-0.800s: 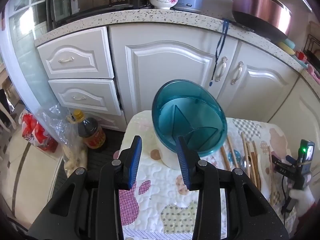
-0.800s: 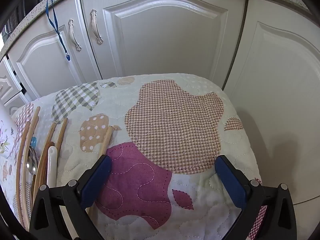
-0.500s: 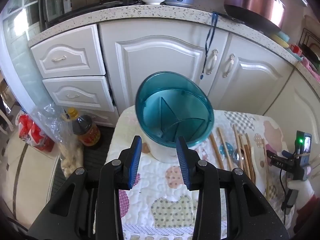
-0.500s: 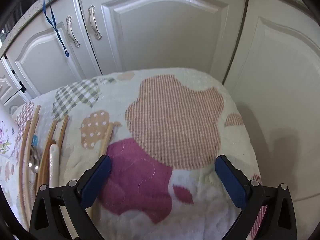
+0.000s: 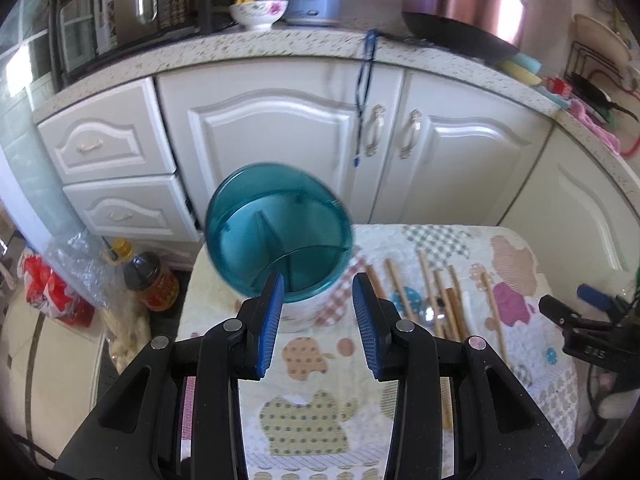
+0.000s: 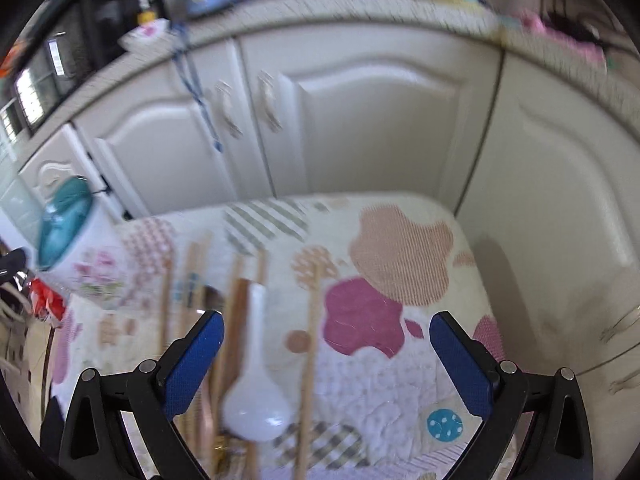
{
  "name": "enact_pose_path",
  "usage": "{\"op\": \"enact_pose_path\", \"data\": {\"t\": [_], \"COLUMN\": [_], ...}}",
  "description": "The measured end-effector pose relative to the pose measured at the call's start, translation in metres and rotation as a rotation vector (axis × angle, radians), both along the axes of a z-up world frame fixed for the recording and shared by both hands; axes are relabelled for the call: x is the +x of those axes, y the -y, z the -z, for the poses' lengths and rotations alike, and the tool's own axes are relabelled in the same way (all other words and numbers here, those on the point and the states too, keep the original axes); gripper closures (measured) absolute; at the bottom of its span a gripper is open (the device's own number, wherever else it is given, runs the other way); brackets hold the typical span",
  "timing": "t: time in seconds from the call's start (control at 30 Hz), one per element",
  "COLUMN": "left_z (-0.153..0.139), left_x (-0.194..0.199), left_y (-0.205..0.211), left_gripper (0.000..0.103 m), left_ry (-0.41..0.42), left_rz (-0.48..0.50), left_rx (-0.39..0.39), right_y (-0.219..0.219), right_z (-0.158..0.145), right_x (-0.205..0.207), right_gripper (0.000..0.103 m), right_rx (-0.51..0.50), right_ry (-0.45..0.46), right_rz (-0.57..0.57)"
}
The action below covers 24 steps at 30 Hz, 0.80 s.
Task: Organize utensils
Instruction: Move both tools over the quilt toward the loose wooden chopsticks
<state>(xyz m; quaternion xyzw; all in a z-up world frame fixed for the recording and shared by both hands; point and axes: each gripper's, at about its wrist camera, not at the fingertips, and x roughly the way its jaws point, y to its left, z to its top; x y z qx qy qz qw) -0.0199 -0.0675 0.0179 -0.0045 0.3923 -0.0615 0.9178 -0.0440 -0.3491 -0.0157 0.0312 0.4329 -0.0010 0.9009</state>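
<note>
White kitchen cabinets (image 5: 280, 140) stand behind a small worktop covered with a patchwork quilt (image 5: 312, 368), which keeps the loose utensils from sliding. At its left end stands a utensil holder (image 5: 278, 240), a white pot with a teal divided insert; the compartments I can see hold nothing, so the sorting looks not yet begun. To its right the wooden chopsticks (image 5: 432, 292) lie in rough parallel on the quilt, with a metal spoon (image 5: 430, 314) among them, and the right wrist view shows a white plastic spoon (image 6: 256, 396) lying bowl-end toward the camera. The left gripper (image 5: 318, 322) hovers just short of the holder, jaws parted and empty, probably to steady it. The right gripper (image 6: 326, 360) hangs above the utensils, jaws spread wide and empty, the white spoon and one chopstick between them, likely the first pick.
</note>
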Motion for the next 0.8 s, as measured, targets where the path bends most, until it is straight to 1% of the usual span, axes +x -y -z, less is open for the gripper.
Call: {"op": "enact_pose_path", "data": {"t": [0.1,0.23,0.5,0.7,0.8], "left_z": [-0.008,-0.014,-0.021,-0.022,-0.022], "left_x": [-0.004,-0.011,-0.016,-0.016,-0.017], "left_y": [0.01,0.022,0.035,0.035,0.036], "left_gripper": [0.068,0.068,0.068,0.068,0.068], "left_ry": [0.015,0.032,0.038,0.038,0.039], "left_rz": [0.029,0.057,0.105,0.109,0.11], "left_rx": [-0.01,-0.023,-0.028,-0.031,-0.032], "right_y": [-0.008,-0.022,-0.036,-0.039,-0.04], "right_z": [-0.023,-0.042,-0.057,-0.067,-0.069], "right_x": [-0.005,-0.013,-0.015,-0.018,-0.018], "right_gripper": [0.0,0.0,0.0,0.0,0.0], "right_rx": [0.017,-0.017,-0.017,-0.02,-0.03], "right_ry": [0.039,0.083,0.1,0.134,0.137], "right_rz": [-0.019,-0.035,-0.059,-0.055,-0.056]}}
